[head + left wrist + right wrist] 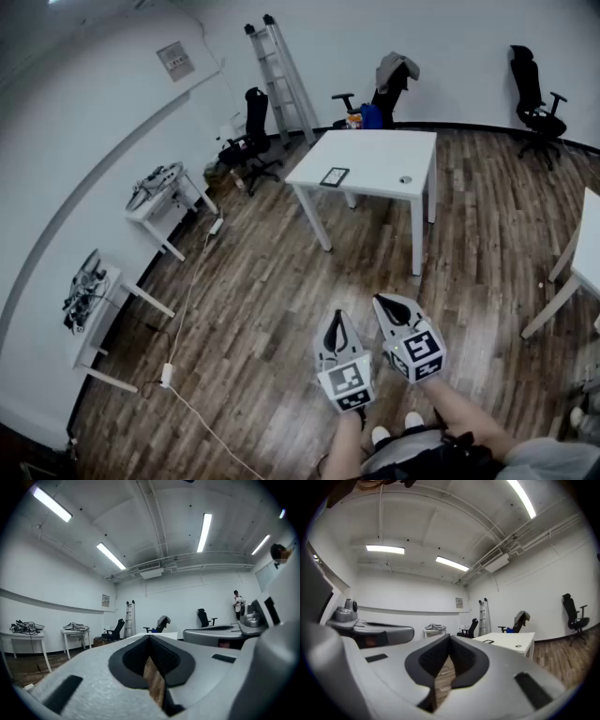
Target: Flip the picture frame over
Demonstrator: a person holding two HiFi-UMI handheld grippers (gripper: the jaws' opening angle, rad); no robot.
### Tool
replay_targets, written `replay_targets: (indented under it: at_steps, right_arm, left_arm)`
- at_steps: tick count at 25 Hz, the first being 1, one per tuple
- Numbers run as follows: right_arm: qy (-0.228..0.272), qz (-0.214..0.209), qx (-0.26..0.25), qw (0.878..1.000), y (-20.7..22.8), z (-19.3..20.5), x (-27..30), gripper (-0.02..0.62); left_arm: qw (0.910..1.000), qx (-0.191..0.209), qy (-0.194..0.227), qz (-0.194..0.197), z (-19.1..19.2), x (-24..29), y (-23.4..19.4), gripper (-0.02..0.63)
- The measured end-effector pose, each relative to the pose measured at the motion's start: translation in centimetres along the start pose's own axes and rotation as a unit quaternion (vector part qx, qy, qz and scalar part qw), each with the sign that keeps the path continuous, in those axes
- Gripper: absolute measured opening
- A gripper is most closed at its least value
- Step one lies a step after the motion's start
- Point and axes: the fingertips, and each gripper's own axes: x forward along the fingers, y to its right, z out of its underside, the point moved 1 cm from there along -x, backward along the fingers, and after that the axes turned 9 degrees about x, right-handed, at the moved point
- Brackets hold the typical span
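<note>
The picture frame (334, 176) is a small dark rectangle lying flat near the front left edge of the white table (375, 155), across the room from me. In the right gripper view the picture frame (488, 641) shows as a thin dark sliver on the white table (511, 639). Both grippers are held low and level over the wooden floor, far short of the table. My left gripper (336, 319) is shut with nothing in it, its jaws meeting (150, 638). My right gripper (383, 301) is also shut and empty (450, 638).
A small round object (405, 179) lies on the table. A ladder (281, 75) and office chairs (251, 131) stand along the back wall. Two side tables (159, 197) with cables line the left wall. A power strip (167, 375) lies on the floor. A person (239, 603) stands far off.
</note>
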Motion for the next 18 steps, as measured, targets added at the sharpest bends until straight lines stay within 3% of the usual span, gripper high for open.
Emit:
replay_targets:
  at_steps: [18]
  right_arm:
    - [-0.009,-0.02,0.01,1.0,2.5,0.3,-0.4,0.002]
  left_arm:
    - [0.9999,-0.002,-0.007,-0.012,0.0,1.4,2.6,-0.013]
